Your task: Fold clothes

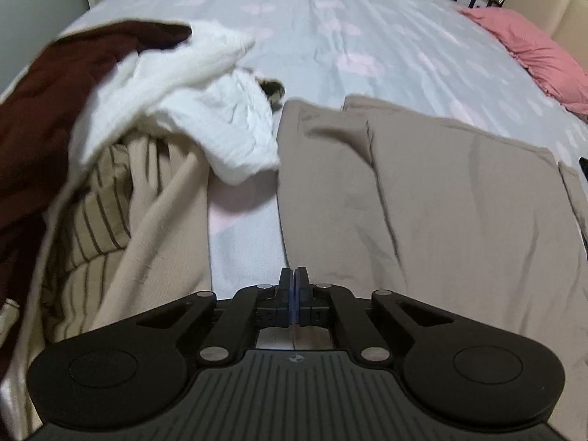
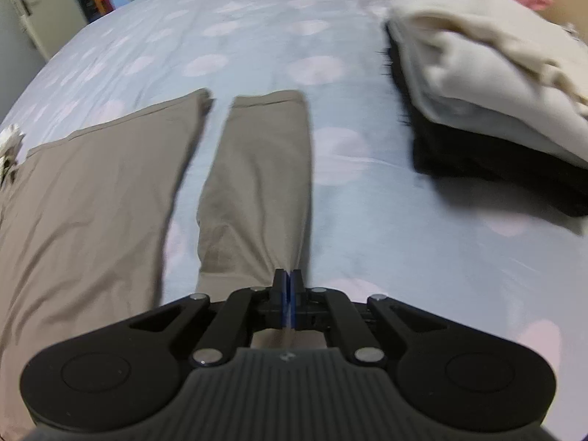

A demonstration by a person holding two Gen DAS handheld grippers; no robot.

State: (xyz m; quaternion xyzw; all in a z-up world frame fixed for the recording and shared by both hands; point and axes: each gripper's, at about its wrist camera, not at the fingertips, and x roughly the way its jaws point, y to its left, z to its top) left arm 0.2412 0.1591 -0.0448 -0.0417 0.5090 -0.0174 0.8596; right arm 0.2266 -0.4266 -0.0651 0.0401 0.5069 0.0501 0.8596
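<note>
Left tool point(image 1: 294, 275) pressed together at trousers' point(image 1: 441, 202) edge; right tool point(image 2: 287, 279) pinching trousers; no readable writing.

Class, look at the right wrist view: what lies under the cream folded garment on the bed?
A black garment lies under the cream folded garment, its edge showing. Anything beneath or between them is covered.

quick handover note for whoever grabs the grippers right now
Left gripper: shut at the near left edge of the taupe trousers.
Right gripper: shut on the near end of the trouser leg.
Trousers lie spread flat on the bed, legs apart.
Done: a folded stack at right.
Left: fold the trousers, then the unfolded pile at left.
</note>
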